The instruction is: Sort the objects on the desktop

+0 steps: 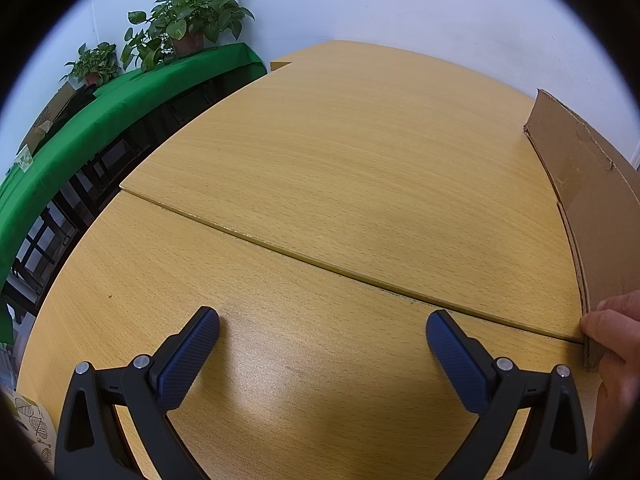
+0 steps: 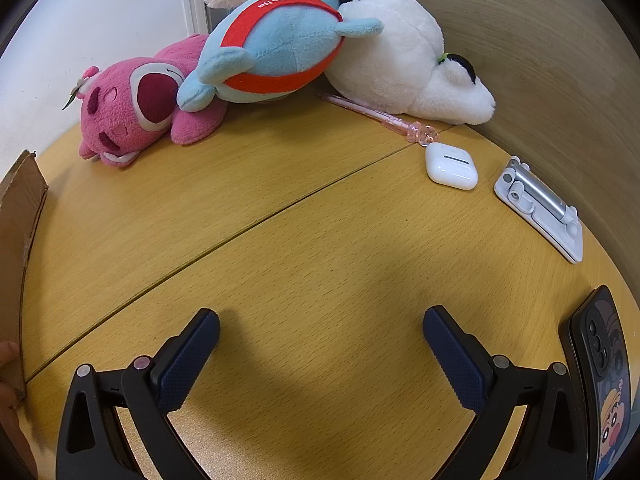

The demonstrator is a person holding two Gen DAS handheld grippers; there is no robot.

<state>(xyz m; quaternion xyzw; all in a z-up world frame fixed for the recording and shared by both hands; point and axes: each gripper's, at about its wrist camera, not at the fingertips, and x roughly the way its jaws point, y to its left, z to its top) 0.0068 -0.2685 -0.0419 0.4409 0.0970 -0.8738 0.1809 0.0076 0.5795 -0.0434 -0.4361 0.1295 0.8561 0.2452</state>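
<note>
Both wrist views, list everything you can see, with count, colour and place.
plush toys: four, pink, blue-and-red, white, cream; piled at table's far edge
pen: one, pink; before the white plush
earbud case: one, white; right of pen tip
folding stand: one, silver-white; right, lying flat
phone: one, dark cartoon case; far right
cardboard box: one, brown; between both views
table: wooden, two joined tops
potted plants: two, green; on green-covered shelf
hand: one; on box corner
left claw: open
right claw: open

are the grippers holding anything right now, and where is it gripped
Neither. The left gripper and right gripper both stand open over bare table. A bare hand does hold the cardboard box by its near corner.
</note>
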